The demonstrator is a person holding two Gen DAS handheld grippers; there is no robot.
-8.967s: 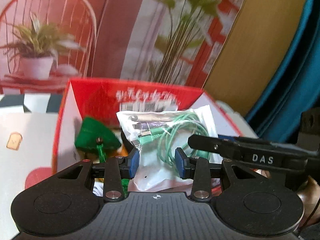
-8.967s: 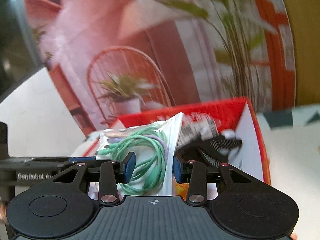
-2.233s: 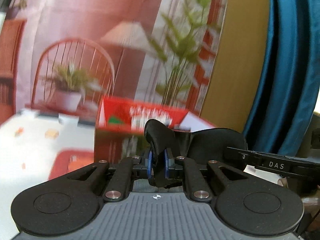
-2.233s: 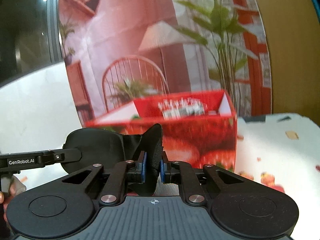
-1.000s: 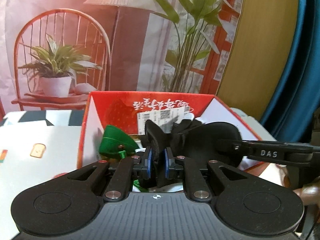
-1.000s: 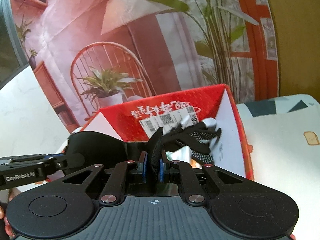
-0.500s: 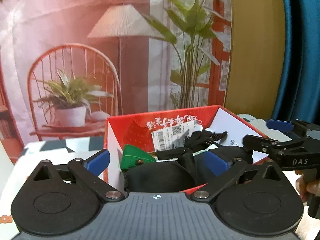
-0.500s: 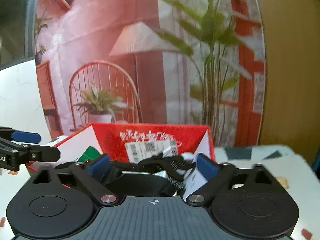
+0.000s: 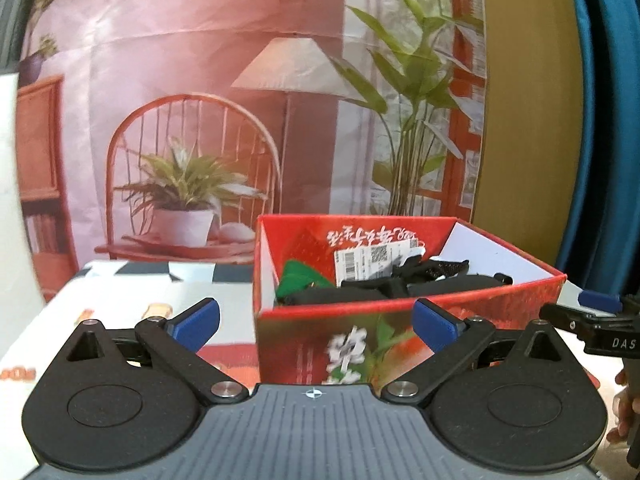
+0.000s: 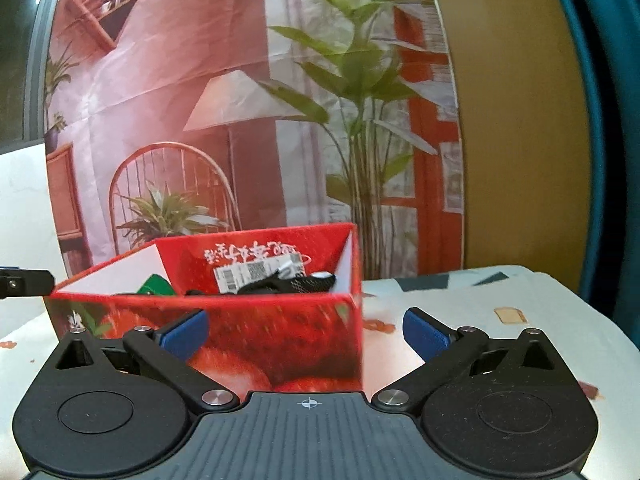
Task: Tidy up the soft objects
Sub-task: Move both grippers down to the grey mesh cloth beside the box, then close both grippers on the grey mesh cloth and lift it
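A red strawberry-print box (image 9: 404, 308) (image 10: 256, 332) stands open on the table. Inside lie a black fabric item (image 9: 360, 294) (image 10: 280, 286), a green soft item (image 9: 298, 280) (image 10: 154, 285) and a white barcode label. My left gripper (image 9: 316, 322) is open and empty, pulled back in front of the box's near wall. My right gripper (image 10: 304, 330) is open and empty, also in front of the box. The right gripper's finger shows at the right edge of the left wrist view (image 9: 592, 316).
The table has a white cloth with small prints (image 10: 500, 320). A printed backdrop of a chair, potted plant and lamp (image 9: 200, 120) hangs behind the box. A blue curtain (image 9: 608, 120) hangs at the right.
Both grippers let go of the black fabric item into the box, opened wide, and have drawn back from the box, which now sits farther away.
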